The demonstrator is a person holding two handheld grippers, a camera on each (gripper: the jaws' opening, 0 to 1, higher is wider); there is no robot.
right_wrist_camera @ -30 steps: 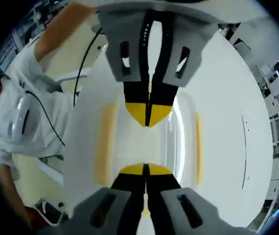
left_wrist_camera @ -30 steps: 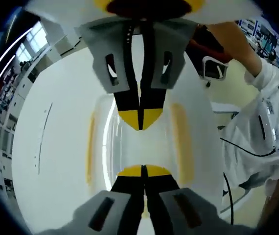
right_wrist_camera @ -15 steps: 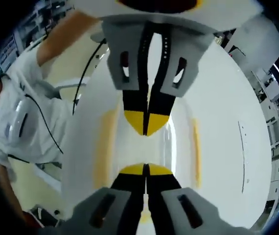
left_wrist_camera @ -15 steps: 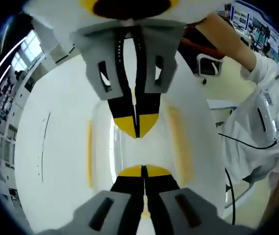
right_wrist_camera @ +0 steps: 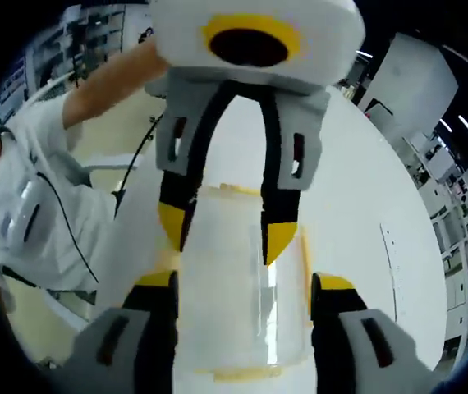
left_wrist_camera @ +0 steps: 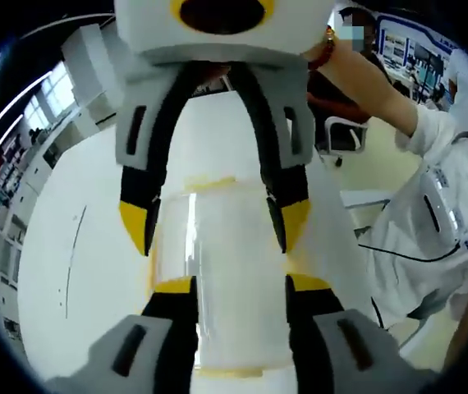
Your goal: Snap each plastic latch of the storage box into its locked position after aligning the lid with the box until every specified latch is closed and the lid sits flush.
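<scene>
Tongs — left [left_wrist_camera: 240, 283] and right [right_wrist_camera: 242, 283] both spread wide — facing over the storage box [left_wrist_camera: 217, 271].

White table [left_wrist_camera: 78, 246], clear storage box [left_wrist_camera: 226, 271] with yellow latches on it

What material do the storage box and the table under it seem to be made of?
The storage box looks like clear, glossy plastic: the white surface shows through it, and a bright streak of light runs along it. Its yellow latches seem opaque plastic, but they are blurred. The table looks like a smooth white laminate or painted top; I cannot tell which.
</scene>
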